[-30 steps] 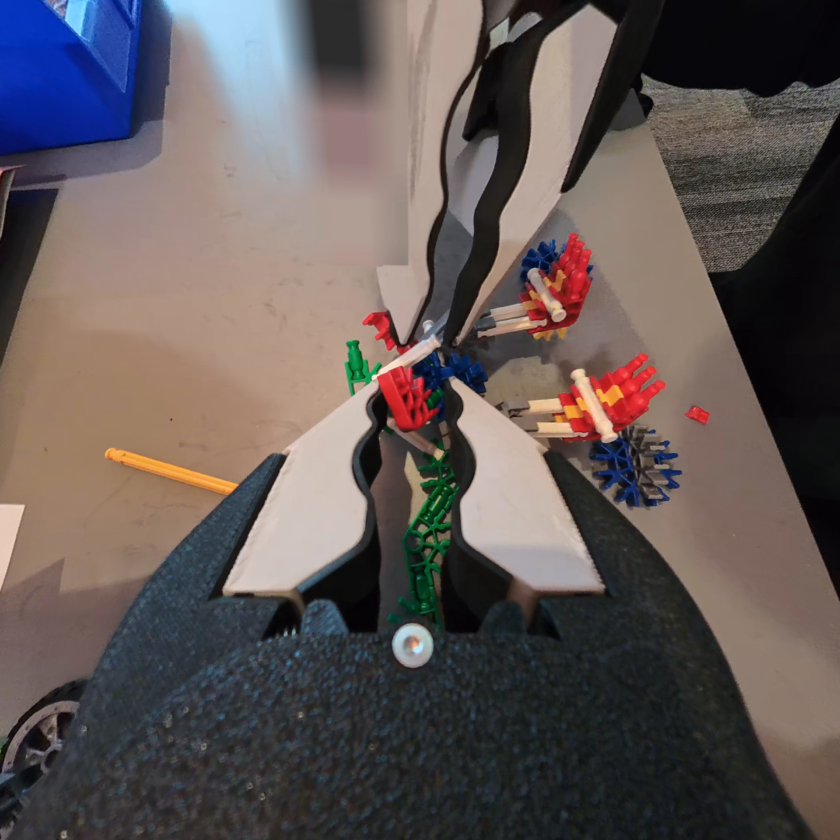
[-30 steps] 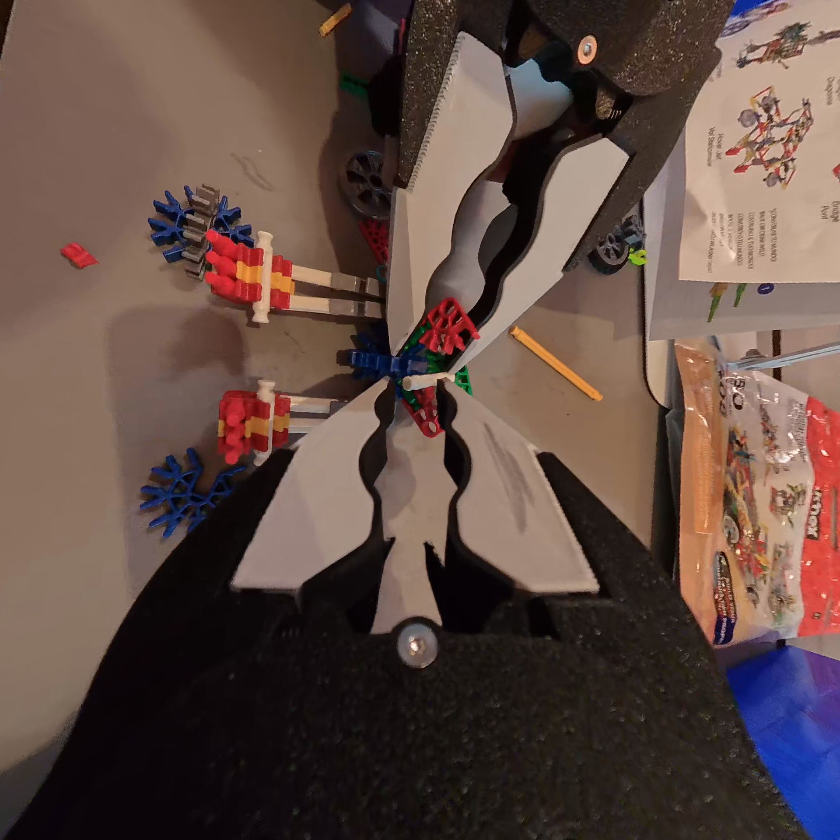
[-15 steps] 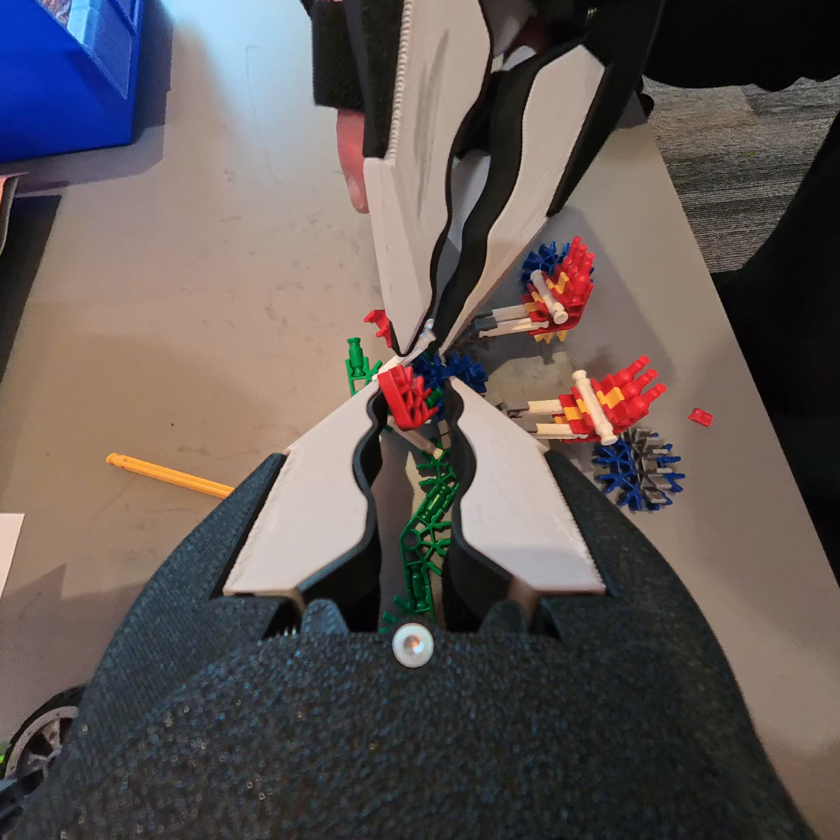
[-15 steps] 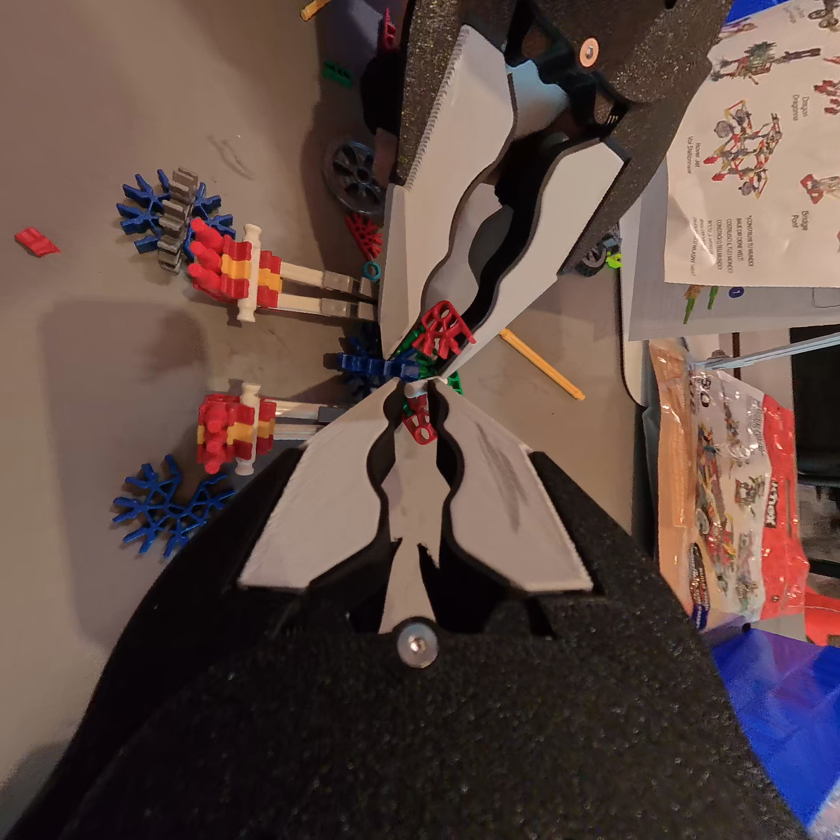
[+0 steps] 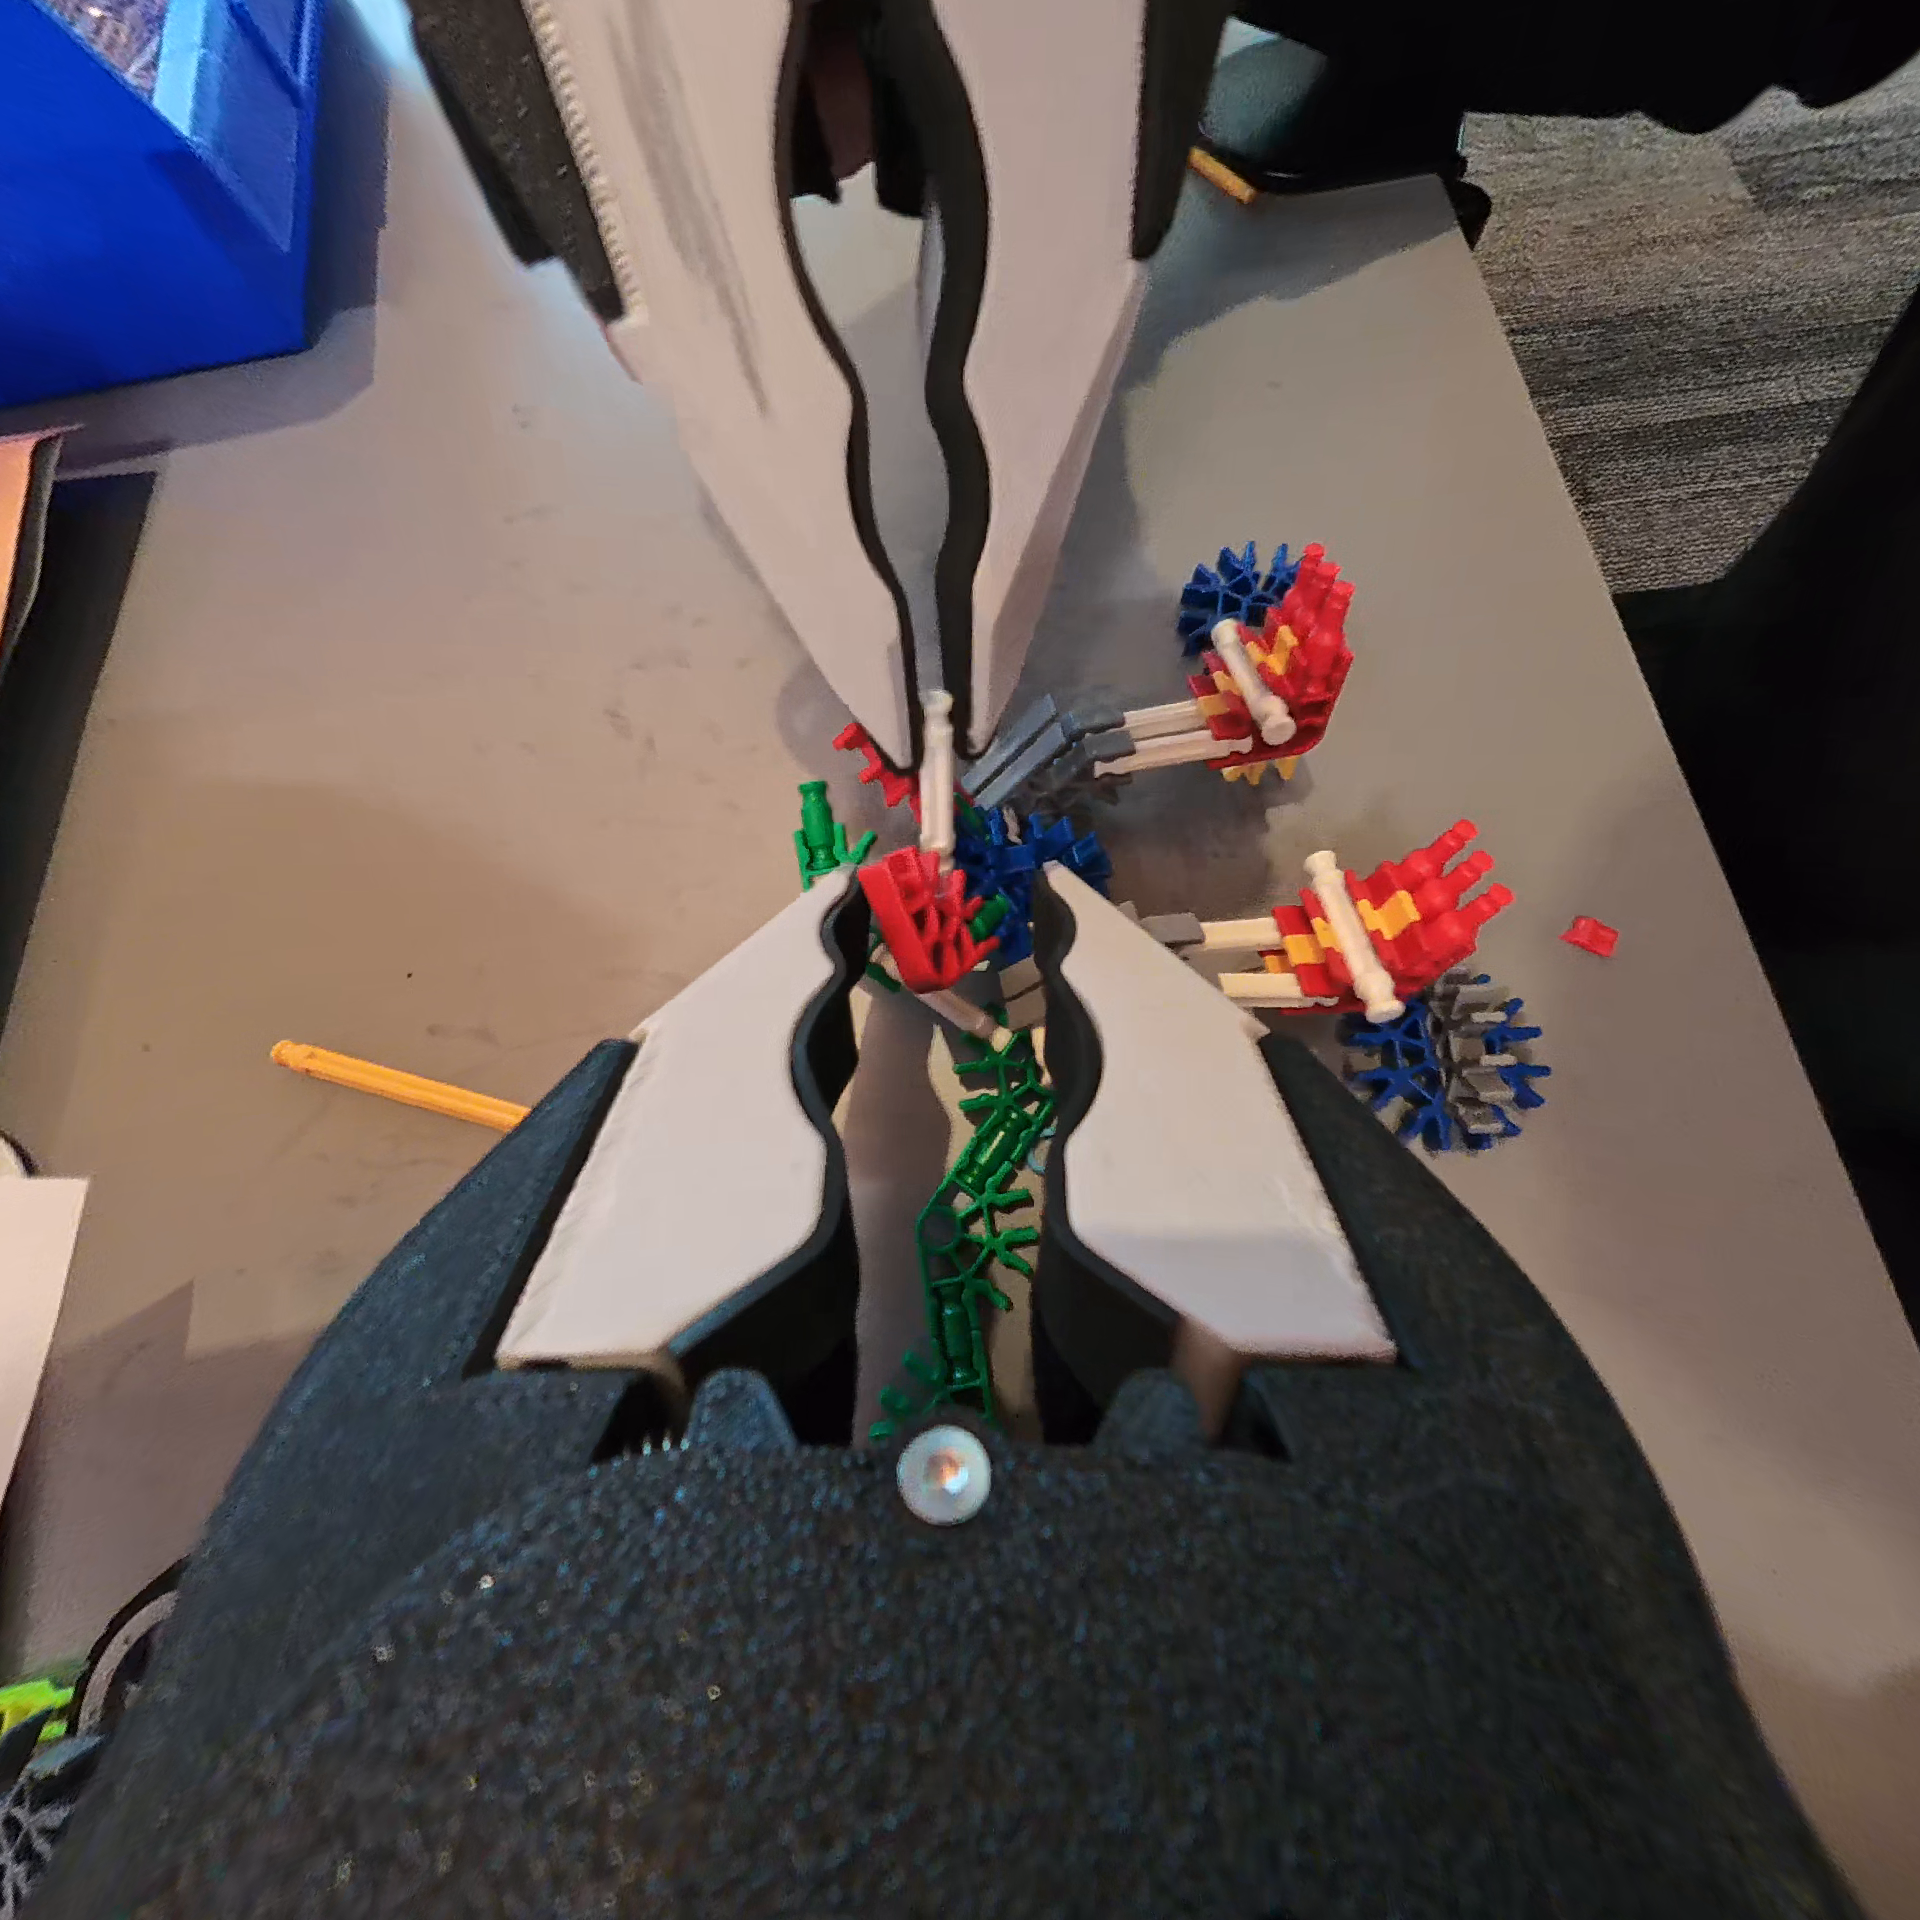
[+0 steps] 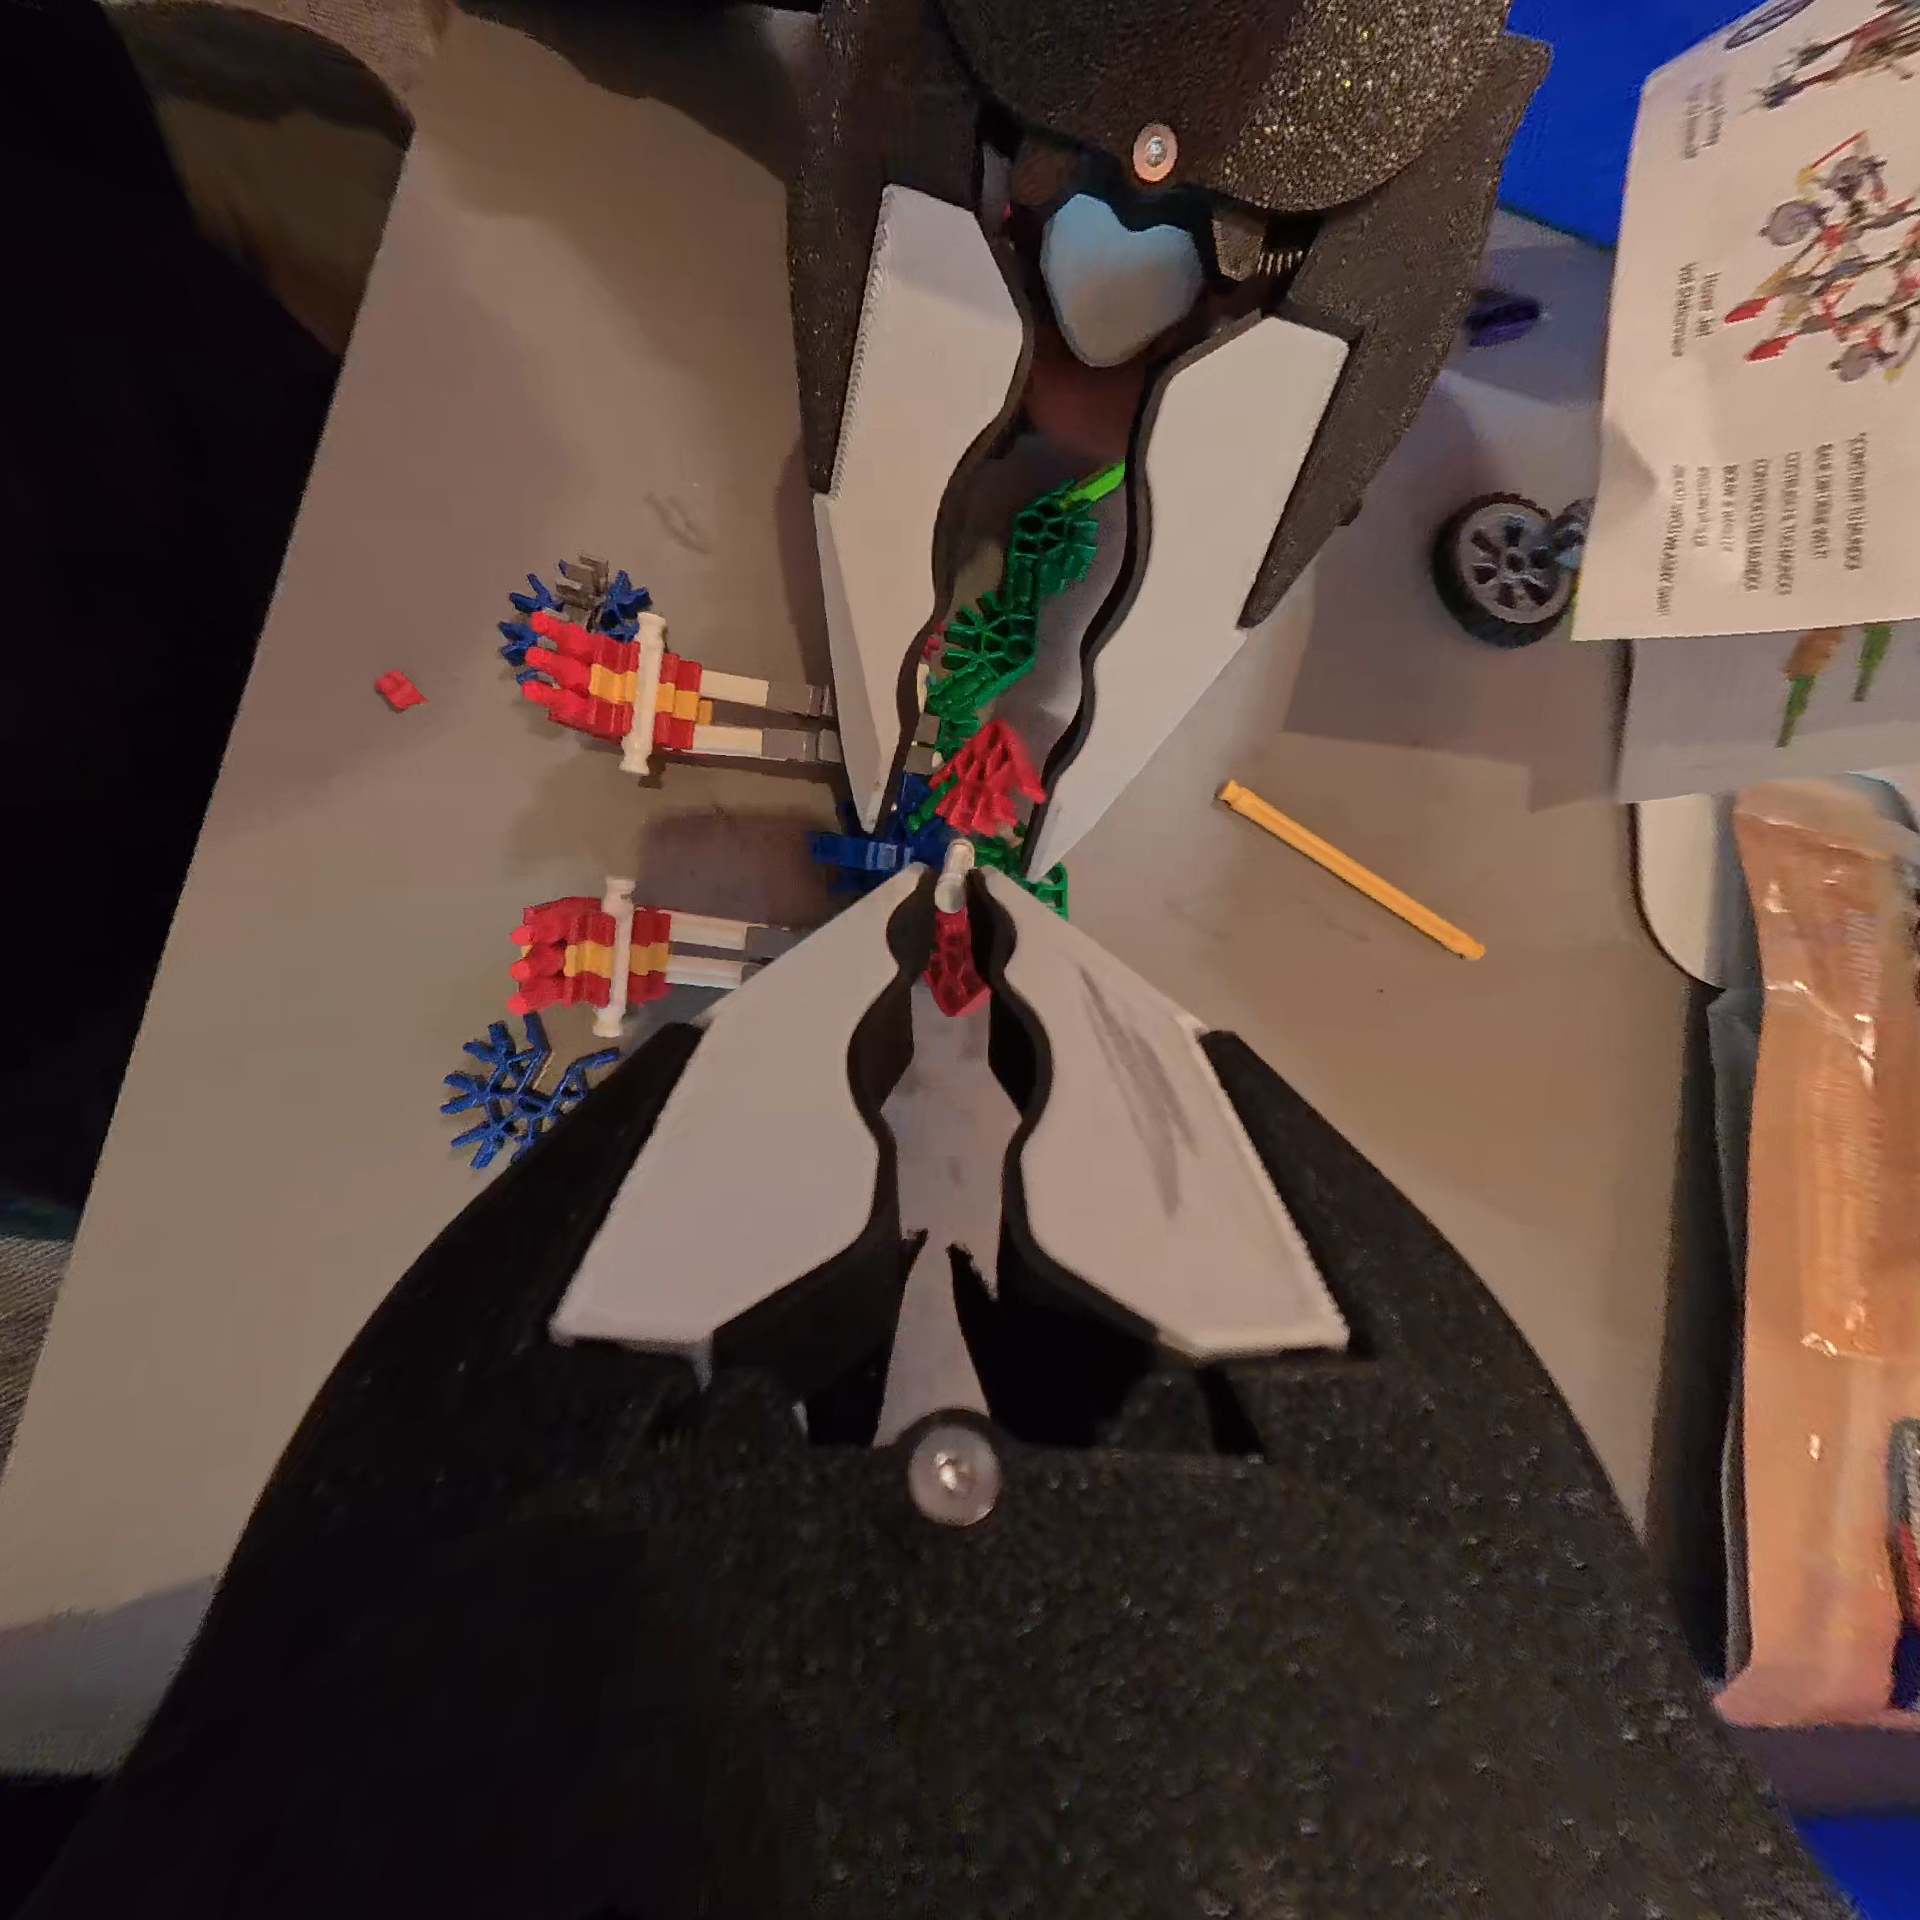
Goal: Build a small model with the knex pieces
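A small construction-toy model of red, blue and green connectors lies on the grey table. My left gripper is shut on it at the red and blue cluster, and the green chain runs back between the fingers. My right gripper faces it from across the table and is shut on a short white rod whose far end touches the red connector. In the left wrist view the right gripper comes down from the top with the rod at its tips.
Two red, yellow and white sub-assemblies lie to the right with blue and grey snowflake connectors. A yellow rod, a blue bin, a wheel, an instruction sheet and a bag of parts surround them. My left and right fingertips are right by each other.
My right gripper has swung round to face the left one head-on. The white rod has turned from lying crosswise to pointing along the right gripper's fingers. The left gripper has kept its hold.
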Demonstrator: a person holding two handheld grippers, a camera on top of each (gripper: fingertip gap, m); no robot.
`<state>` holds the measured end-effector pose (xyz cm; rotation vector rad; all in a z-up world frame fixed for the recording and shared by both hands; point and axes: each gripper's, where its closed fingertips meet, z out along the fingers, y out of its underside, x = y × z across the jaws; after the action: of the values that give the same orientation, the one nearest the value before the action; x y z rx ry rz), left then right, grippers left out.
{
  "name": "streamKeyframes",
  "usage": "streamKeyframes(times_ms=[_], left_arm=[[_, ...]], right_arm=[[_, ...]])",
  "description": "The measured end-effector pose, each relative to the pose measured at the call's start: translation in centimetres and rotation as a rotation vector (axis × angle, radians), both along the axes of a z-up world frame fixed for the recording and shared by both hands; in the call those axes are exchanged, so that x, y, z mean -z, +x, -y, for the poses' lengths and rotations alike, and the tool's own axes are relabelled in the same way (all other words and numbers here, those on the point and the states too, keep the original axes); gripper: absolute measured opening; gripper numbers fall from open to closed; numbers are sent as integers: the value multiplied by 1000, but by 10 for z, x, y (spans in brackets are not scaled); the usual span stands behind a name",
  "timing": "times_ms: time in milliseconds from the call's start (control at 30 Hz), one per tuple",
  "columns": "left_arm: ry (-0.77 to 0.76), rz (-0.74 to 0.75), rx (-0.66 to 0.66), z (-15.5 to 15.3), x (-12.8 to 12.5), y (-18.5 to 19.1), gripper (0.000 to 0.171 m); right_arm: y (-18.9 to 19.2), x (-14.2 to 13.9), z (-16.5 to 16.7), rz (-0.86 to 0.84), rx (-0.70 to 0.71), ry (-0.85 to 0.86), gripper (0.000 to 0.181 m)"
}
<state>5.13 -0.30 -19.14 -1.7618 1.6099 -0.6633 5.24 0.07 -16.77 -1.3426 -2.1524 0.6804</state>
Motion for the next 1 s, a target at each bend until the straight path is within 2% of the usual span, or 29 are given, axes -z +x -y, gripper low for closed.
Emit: streamKeyframes(times_ms=[267, 667, 767, 1000], left_arm=[[-36, 8, 33, 3, 3, 1, 26], [11, -15, -40, -3, -7, -1, 52], [20, -16, -82, -4, -13, 1, 52], [29, -32, -161, -4, -11, 3, 47]], right_arm=[[-2, 3, -3, 137, -74, -98, 5], [0, 8, -3, 262, -154, -182, 5], [0, 11, -2, 282, -185, -205, 5], [-5, 8, 1, 254, -261, -296, 5]])
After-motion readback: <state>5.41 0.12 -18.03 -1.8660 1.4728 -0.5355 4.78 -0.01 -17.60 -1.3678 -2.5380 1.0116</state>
